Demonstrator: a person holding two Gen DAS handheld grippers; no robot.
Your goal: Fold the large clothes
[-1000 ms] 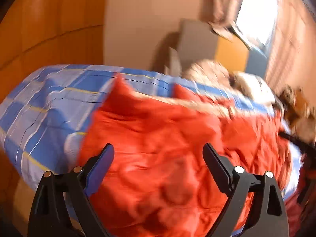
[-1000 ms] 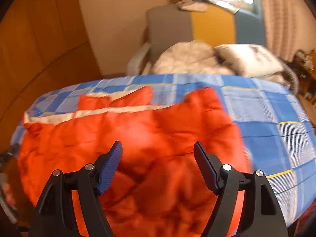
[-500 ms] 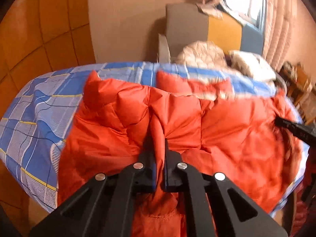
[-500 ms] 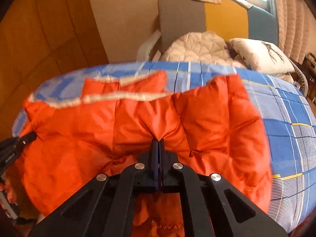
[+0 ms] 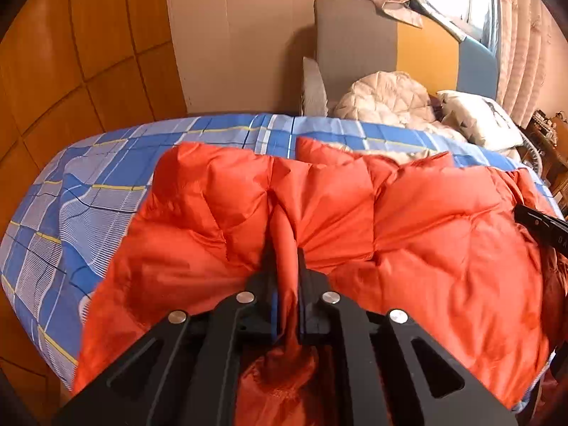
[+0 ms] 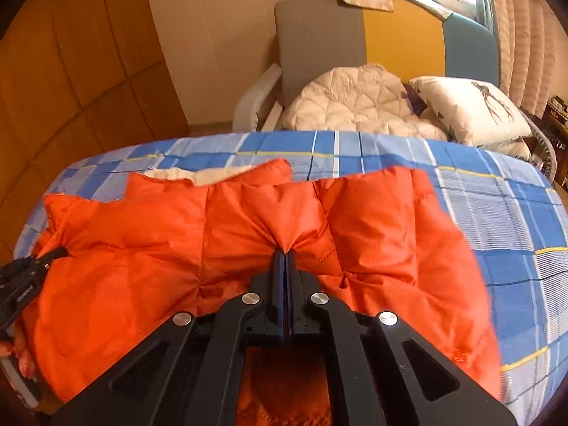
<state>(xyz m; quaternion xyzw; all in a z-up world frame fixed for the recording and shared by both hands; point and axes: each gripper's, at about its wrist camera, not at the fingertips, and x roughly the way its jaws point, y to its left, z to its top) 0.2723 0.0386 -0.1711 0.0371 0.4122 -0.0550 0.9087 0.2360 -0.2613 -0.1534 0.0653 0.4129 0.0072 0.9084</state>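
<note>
An orange quilted down jacket point(image 5: 408, 234) lies spread across the bed point(image 5: 88, 184), which is covered in a blue plaid sheet, with the jacket's far edge toward the headboard point(image 6: 355, 46) and its near hem hanging off the bed's near side. The left gripper point(image 5: 284, 269) has a thick fold of the jacket's near edge between its fingers; the jaws are easing open slightly, yet the fabric is bunched tight where the pads press it. The right gripper point(image 6: 285, 259) is clamped fully closed on a thin pinch of shell fabric farther along the same near edge, puckering the quilting around it. The jacket looks light, puffy and soft, with a slick shell that could slide out of a shallow pinch; it will sag and billow rather than hold a crease. Holding at stitched seams or the hem, well apart along the near edge, seems the surest grip for carrying it over toward the headboard.
</note>
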